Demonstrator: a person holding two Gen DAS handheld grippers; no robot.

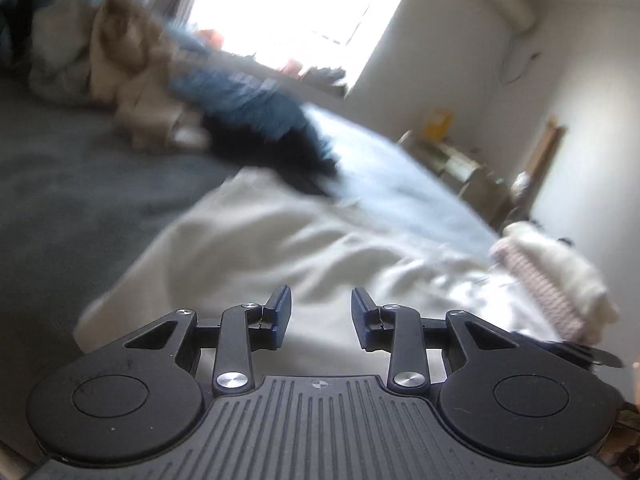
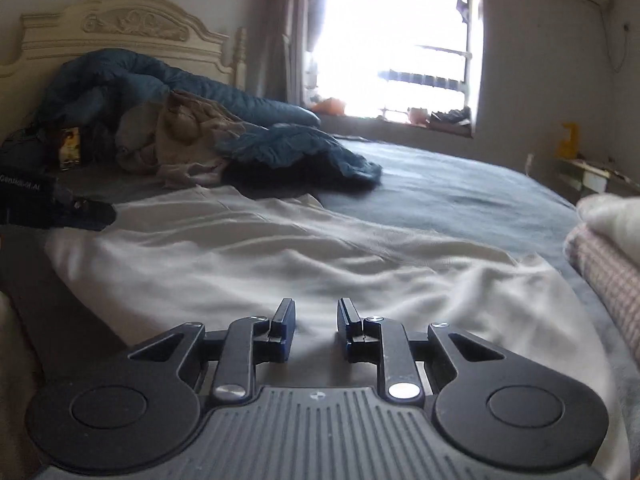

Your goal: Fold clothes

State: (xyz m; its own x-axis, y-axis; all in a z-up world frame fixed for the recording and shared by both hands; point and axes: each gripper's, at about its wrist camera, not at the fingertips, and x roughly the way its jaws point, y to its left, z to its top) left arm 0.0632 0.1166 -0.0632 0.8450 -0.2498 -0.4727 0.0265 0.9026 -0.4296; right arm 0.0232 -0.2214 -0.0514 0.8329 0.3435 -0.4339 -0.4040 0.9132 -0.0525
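- Nearest to me the right gripper (image 2: 316, 330) hangs over the near edge of a white garment (image 2: 240, 256), jaws parted with nothing between them; the left gripper (image 1: 320, 320) is likewise agape and empty above the same cloth (image 1: 260, 248)
- The white garment lies spread and rumpled across the grey bed (image 2: 460, 196), not yet squared into a fold; I'd judge this piece to be at its start, or between folds, with both hands free of it
- Off to the right sits a stack of folded things (image 2: 608, 248), a pale one atop a pinkish checked one; so some of the work looks done already
- Up by the carved headboard (image 2: 120, 28) a heap of unfolded clothes (image 2: 184, 136), beige and grey, is tangled beside a blue quilt (image 2: 280, 144); that pile seems left to do
- Writing: the left gripper's body, seen at the left edge of the right-hand view, bears white lettering (image 2: 20, 187), too blurred to read for certain; a small yellowish packet (image 2: 72, 148) by the heap is illegible too
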